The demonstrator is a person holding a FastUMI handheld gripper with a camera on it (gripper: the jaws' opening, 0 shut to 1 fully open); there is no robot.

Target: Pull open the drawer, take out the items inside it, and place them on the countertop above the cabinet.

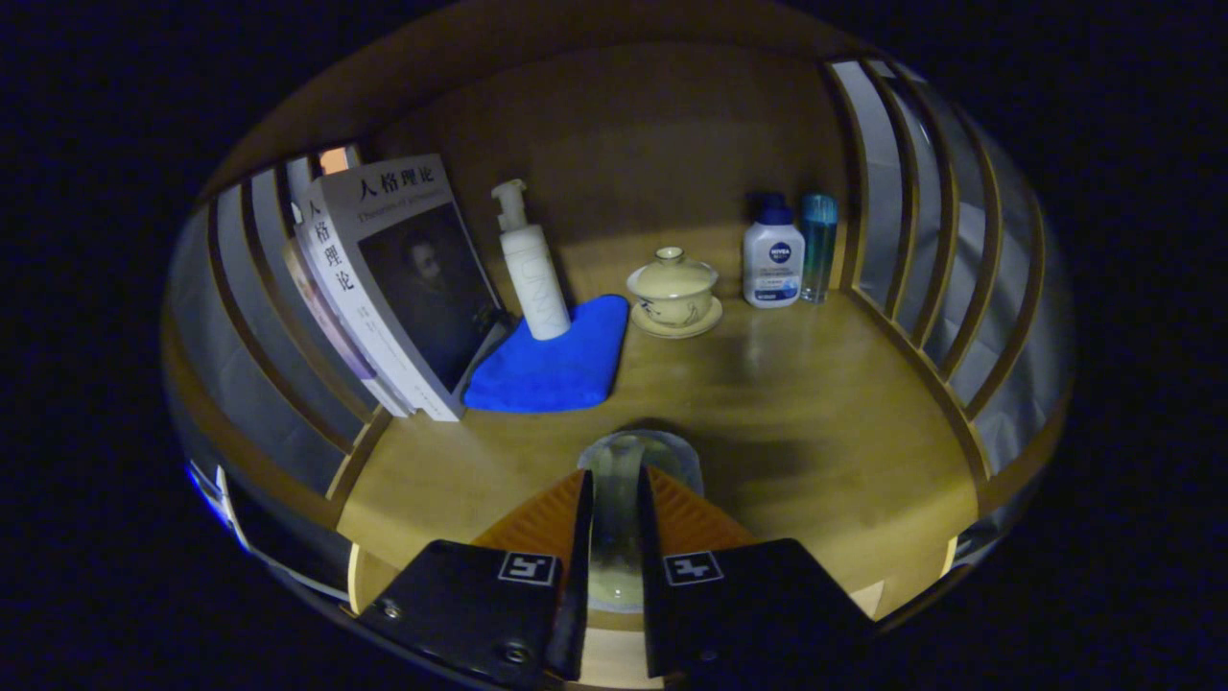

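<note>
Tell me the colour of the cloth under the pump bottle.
Bright blue cloth, plain; clearest in the gripper view.

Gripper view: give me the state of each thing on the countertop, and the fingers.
gripper: fingers shut on clear glass item
clear glass item: held over countertop
books: leaning against side slats
pump bottle: upright on blue cloth
blue cloth: folded, flat
lidded teacup: lid on, on saucer
two bottles: upright, capped

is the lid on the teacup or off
On. The lid sits on the teacup, which stands upright on its saucer beside the blue cloth.
</note>
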